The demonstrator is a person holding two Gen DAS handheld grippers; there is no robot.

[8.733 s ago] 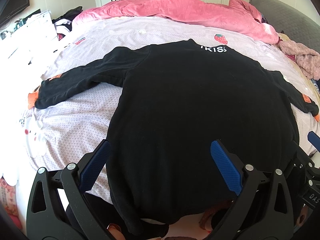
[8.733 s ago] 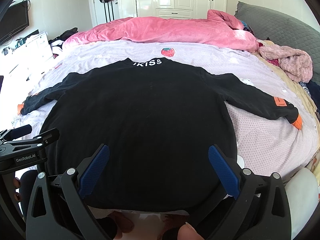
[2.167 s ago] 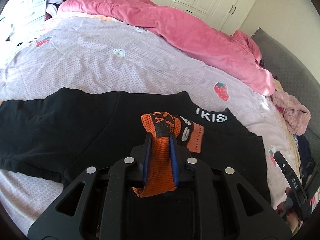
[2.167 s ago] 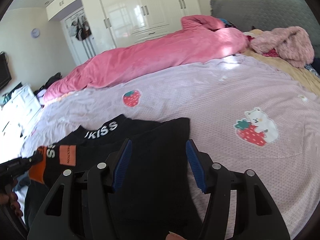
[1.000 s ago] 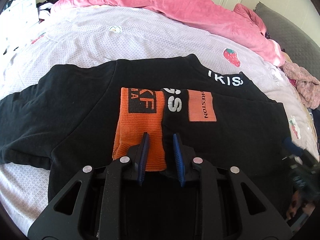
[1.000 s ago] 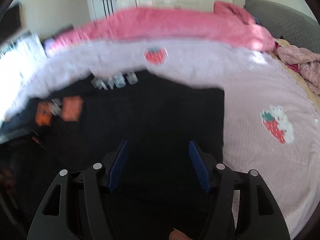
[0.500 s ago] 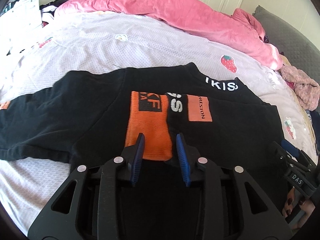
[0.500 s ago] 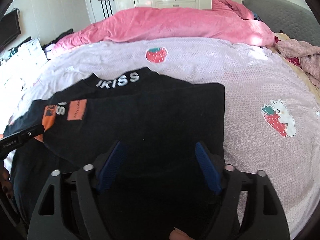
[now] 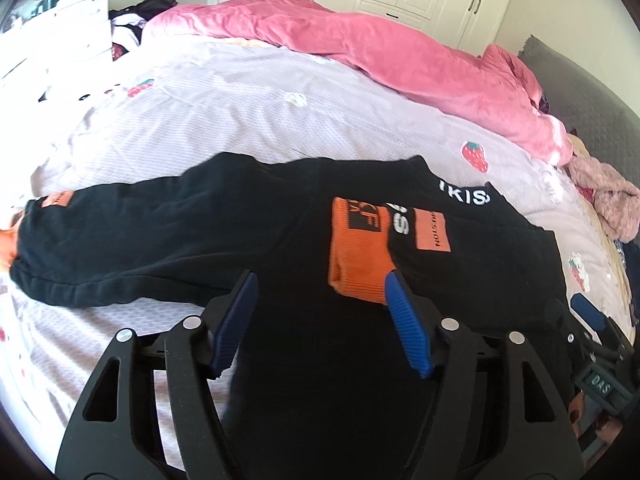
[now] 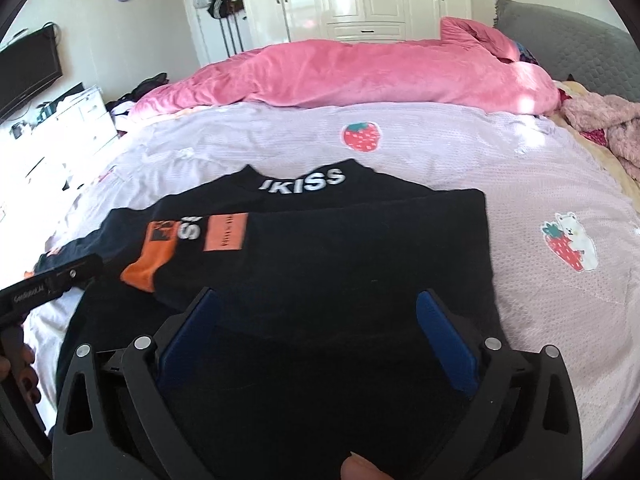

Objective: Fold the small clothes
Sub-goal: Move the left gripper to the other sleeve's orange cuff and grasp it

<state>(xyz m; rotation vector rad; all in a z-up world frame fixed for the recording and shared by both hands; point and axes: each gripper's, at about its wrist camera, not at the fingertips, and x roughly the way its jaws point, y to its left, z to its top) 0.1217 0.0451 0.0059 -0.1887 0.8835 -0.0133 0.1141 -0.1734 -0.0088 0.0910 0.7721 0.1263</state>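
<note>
black claw [image 9: 320, 308], blue ribbed pads [image 9: 408, 332], silver screws

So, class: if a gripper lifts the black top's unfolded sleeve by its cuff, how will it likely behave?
Probably floppy: the unfolded sleeve lies limp on the bedsheet, so it would likely droop. The orange cuff looks ribbed, so likely grippy. It may drag the black top along.
</note>
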